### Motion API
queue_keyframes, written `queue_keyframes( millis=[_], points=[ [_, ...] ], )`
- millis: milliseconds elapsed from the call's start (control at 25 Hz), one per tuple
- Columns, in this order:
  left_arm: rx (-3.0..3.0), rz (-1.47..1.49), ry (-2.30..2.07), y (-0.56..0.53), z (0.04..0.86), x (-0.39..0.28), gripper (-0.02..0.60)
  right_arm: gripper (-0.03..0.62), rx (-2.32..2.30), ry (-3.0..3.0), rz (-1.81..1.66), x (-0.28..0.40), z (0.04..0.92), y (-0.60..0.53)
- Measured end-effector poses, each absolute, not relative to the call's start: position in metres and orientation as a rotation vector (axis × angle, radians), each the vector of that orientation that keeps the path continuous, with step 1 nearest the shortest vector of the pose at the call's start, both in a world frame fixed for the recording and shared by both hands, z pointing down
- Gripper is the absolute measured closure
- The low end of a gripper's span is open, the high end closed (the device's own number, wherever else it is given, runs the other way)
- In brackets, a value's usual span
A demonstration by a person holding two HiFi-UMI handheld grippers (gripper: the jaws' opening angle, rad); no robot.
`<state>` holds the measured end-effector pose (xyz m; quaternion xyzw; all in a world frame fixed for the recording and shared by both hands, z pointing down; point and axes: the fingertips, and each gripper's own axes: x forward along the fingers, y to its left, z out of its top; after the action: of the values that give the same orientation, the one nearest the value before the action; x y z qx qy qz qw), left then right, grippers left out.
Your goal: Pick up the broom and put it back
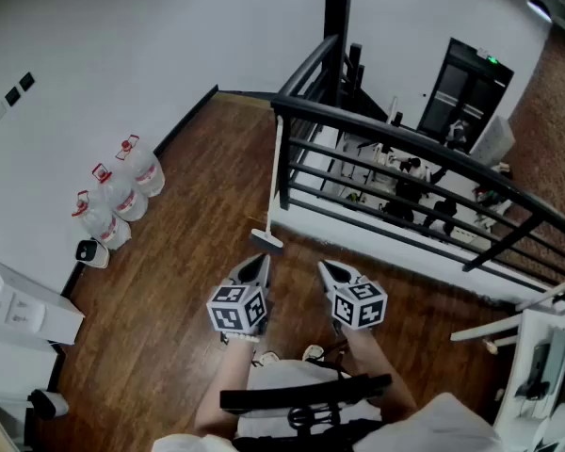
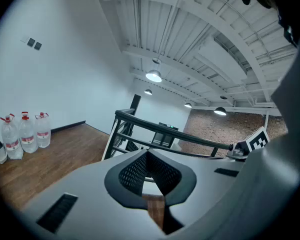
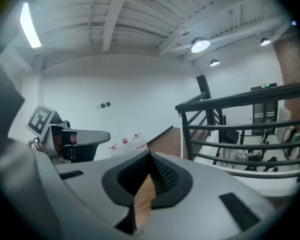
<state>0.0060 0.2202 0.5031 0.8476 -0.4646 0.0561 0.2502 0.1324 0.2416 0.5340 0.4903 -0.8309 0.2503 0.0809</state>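
The broom (image 1: 274,182) has a thin white handle and stands almost upright, leaning on the corner of the black railing (image 1: 405,139); its small head (image 1: 266,240) rests on the wooden floor. My left gripper (image 1: 260,260) hovers just short of the broom head, its tip pointing at it, jaws shut and empty. To the right, my right gripper (image 1: 326,267) is level with it, also shut with nothing in it. In the left gripper view the jaws (image 2: 147,152) meet at the tips. The right gripper view shows its jaws (image 3: 150,155) together too.
Three big water bottles with red caps (image 1: 118,194) stand along the white wall at the left, with a small device (image 1: 89,250) beside them. A white cabinet (image 1: 19,304) sits at the lower left. Beyond the railing the floor drops to a lower level.
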Motion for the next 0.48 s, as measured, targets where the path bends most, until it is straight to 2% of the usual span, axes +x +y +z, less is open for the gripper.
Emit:
queue_keyframes(
  millis=[480],
  points=[
    [2.32,0.182,-1.302,0.208,0.501,0.052,0.588,0.586,1.415,-2.539,0.78,0.171,0.541,0.228]
  ],
)
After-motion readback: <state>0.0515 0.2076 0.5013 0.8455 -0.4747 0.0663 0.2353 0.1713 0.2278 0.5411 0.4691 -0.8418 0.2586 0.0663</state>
